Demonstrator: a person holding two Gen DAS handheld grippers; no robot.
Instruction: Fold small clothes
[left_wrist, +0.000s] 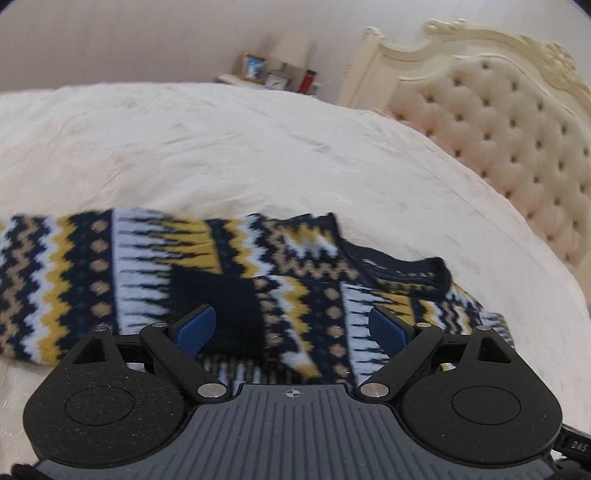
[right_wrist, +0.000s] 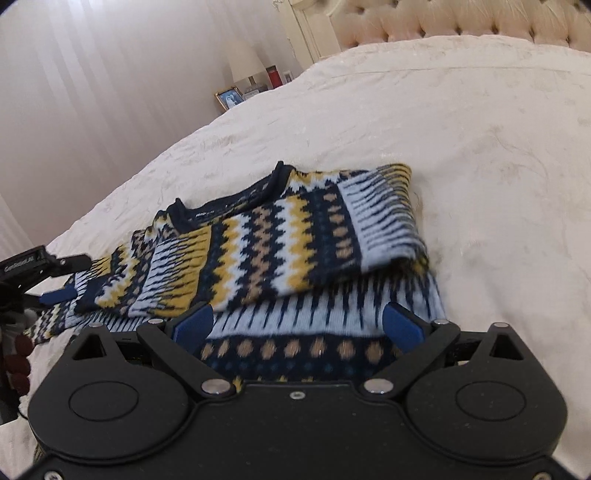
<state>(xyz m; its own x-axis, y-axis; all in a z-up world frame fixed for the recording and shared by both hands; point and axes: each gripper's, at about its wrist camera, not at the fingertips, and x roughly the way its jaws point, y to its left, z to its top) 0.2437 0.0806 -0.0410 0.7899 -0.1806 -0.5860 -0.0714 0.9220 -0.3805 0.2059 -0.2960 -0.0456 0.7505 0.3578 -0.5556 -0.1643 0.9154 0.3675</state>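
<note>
A small knitted sweater (left_wrist: 229, 273) with navy, yellow, tan and white zigzag bands lies partly folded on the white bedspread (left_wrist: 221, 147). Its navy collar (left_wrist: 413, 273) points right in the left wrist view. My left gripper (left_wrist: 295, 328) is open just above the sweater's middle, holding nothing. In the right wrist view the sweater (right_wrist: 295, 236) has a sleeve folded over its body. My right gripper (right_wrist: 299, 328) is open over the hem end, holding nothing. The left gripper's blue fingertips (right_wrist: 59, 295) show at the far left, by the collar end.
A tufted cream headboard (left_wrist: 517, 129) stands at the right of the bed. A nightstand with a lamp (right_wrist: 245, 62), a framed photo (right_wrist: 229, 98) and small items sits beyond the bed's far edge. Curtains (right_wrist: 92, 92) hang behind.
</note>
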